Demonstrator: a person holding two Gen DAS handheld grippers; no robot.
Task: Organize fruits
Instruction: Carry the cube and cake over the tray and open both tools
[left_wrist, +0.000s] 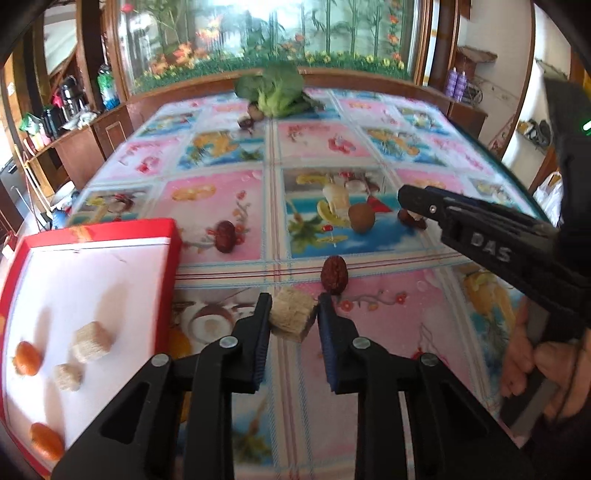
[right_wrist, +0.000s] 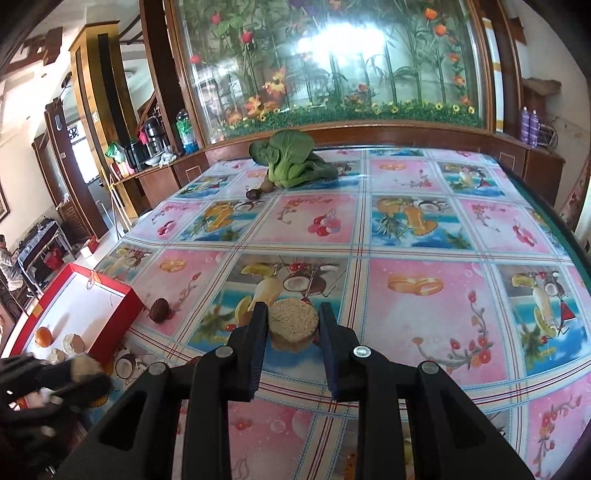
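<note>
Fruit-print oilcloth (left_wrist: 221, 206) covered the table. At nine o'clock, the red box (left_wrist: 173, 236) already held two oranges (left_wrist: 26, 357) and two pale chunks (left_wrist: 92, 341). Both grippers were loaded: the left gripper (left_wrist: 293, 321) was clamped on a fibrous chunk (left_wrist: 291, 314), the right gripper (right_wrist: 293, 326) on a round slice (right_wrist: 293, 323). Dates (left_wrist: 334, 275) and a brown fruit (left_wrist: 361, 218) remained loose at twelve o'clock, greens (right_wrist: 291, 162) beyond; nothing blocked the box.

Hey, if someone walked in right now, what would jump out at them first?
Each claw grips a tan fibrous chunk: the left claw a cube, the right claw a round piece. Beneath them spreads a loud fruit-print tablecloth, with a red box at its left edge and leafy greens at the far side.
</note>
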